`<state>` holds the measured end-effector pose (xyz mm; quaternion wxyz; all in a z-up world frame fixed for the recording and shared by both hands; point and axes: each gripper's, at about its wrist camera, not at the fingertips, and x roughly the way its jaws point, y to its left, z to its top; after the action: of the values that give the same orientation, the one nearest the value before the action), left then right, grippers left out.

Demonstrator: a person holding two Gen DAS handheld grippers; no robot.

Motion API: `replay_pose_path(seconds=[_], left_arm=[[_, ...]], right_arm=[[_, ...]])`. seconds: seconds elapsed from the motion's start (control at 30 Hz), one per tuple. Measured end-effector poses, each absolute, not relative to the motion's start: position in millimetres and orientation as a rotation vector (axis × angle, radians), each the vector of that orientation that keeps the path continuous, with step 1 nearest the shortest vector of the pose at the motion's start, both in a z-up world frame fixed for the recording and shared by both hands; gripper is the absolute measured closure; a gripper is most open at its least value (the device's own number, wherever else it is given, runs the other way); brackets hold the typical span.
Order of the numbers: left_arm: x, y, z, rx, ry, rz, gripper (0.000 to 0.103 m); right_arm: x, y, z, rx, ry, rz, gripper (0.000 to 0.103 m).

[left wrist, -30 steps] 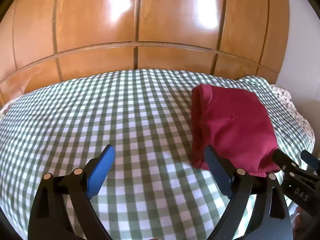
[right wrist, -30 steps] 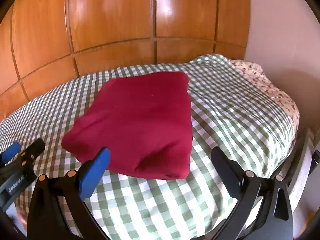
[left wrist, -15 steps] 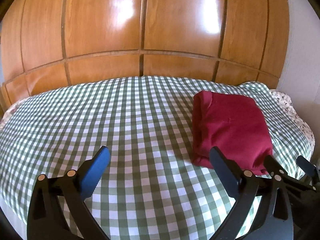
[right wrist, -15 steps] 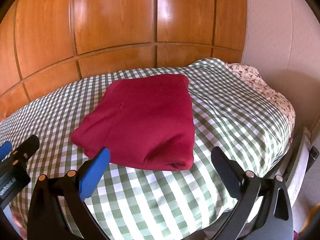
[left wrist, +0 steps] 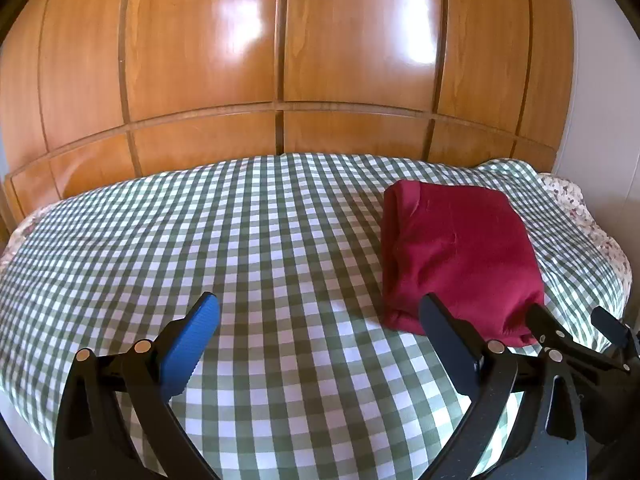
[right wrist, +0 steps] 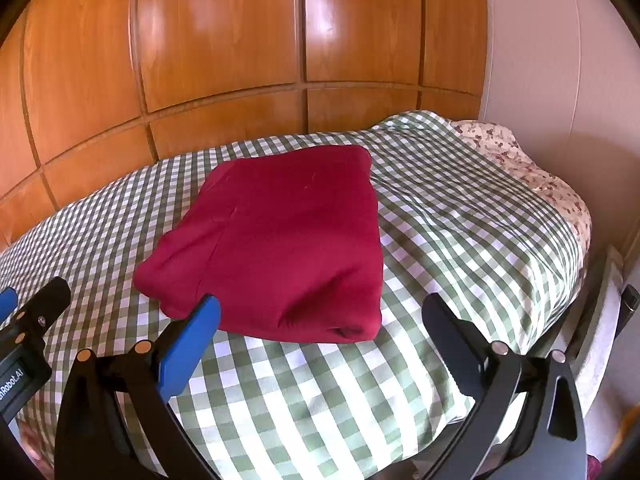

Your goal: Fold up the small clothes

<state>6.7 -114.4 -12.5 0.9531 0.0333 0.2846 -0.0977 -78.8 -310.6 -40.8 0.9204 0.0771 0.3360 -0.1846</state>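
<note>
As both grippers hover low over the checked bedspread, the folded red garment lies flat just ahead of the right gripper, its long axis running away toward the wooden panels. The left gripper faces bare cloth, the garment off to its right (the right hand looks nearer). Both stand spread wide, pinching nothing.

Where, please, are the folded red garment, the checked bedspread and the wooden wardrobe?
folded red garment (right wrist: pixel 280 240): right wrist view, middle of its top face.
checked bedspread (left wrist: pixel 240 260): left wrist view, bare stretch left of the garment.
wooden wardrobe (left wrist: pixel 200 60): left wrist view, an upper door panel.
</note>
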Motion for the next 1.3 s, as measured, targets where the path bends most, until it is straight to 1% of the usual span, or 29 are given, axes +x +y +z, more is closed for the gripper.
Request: replay_pose_path(seconds=[1.3], left_arm=[[1.5, -107.4, -15.3, 0.064, 0.586, -0.187, 0.004]], right_arm=[[-81.5, -301.5, -40.7, 0.152, 0.689, -0.350, 0.002]])
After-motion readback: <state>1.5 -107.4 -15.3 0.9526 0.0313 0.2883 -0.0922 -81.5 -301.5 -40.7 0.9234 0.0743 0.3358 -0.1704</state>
